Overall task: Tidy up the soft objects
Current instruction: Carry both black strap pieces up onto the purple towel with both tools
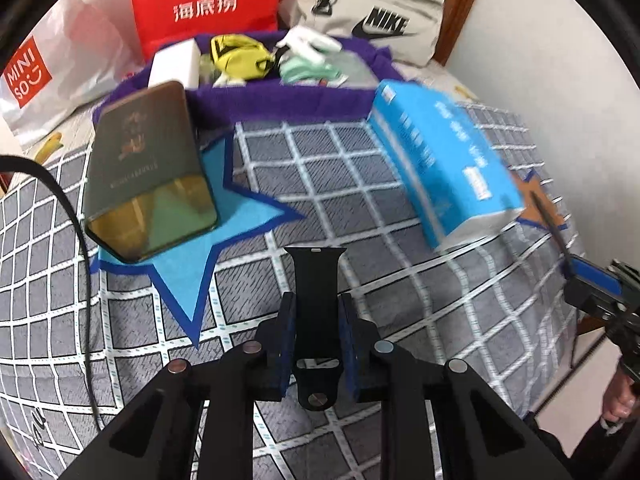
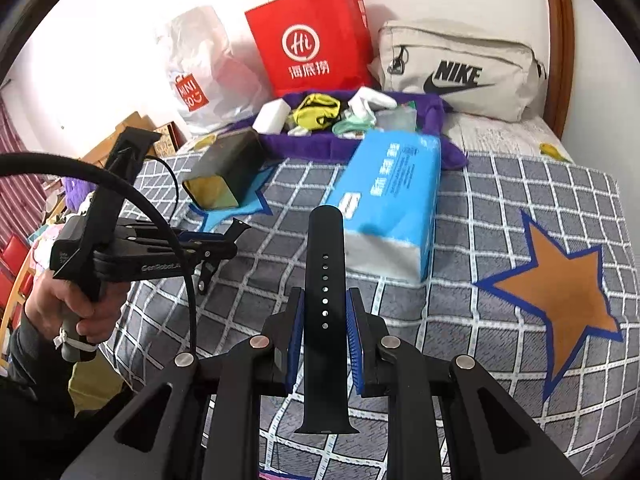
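- The left gripper (image 1: pixel 316 332) clamps a short black buckle strap (image 1: pixel 317 280), pointing toward 12 o'clock over the checked bedcover (image 1: pixel 360 184).
- The right gripper (image 2: pixel 325 332) grips a long black holed strap (image 2: pixel 325 300).
- A purple tray (image 2: pixel 304 146) lies at 12 o'clock.

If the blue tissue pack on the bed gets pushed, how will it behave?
The blue tissue pack looks soft-wrapped, so it would probably dent rather than resist. It lies flat on the checked bedspread, so tipping seems unlikely; it should slide, perhaps dragging on fabric.

Motion-blurred blue tissue pack (image 1: pixel 444 164) lettering
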Demonstrator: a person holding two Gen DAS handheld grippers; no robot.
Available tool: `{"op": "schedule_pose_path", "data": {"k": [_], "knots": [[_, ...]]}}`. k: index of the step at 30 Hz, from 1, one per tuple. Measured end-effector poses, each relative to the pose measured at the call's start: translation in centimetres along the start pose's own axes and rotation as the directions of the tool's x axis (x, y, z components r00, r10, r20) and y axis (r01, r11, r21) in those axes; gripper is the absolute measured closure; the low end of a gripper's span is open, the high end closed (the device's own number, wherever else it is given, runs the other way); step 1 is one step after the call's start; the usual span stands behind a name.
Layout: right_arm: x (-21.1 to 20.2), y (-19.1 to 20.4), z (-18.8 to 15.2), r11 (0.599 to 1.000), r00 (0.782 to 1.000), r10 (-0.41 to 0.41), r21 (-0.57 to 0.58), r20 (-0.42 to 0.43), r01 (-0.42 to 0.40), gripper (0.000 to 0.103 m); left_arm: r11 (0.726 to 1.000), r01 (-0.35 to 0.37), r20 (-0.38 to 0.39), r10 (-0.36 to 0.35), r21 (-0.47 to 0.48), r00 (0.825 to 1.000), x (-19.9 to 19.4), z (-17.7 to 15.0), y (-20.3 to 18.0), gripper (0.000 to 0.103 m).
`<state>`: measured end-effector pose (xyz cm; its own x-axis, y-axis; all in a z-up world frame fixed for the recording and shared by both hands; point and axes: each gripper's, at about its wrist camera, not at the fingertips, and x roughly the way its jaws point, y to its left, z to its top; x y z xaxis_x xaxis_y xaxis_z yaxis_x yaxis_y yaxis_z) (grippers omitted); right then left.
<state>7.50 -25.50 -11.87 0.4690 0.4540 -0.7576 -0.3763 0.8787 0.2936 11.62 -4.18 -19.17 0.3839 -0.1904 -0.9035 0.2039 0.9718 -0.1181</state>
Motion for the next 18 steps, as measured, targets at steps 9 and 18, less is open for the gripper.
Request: {"op": "schedule_pose_path", "data": {"k": [9,18], "knots": [[-0.5,0.3,2.9,1.0,0.999,0.027,0.015,0.033,-0.027,0.083,0.998,0.059,0.08,-0.059,-0.003,0.995,-3.5,1.5,0.5,0.083],[-0.3,0.1,6.0,0.998,0.996,0.057,0.03,0.07,-0.059,0.083,0.992,0.119,0.138,-0.112,-0.044,0.984,-5.1,3.1,2.9,0.083]]}}
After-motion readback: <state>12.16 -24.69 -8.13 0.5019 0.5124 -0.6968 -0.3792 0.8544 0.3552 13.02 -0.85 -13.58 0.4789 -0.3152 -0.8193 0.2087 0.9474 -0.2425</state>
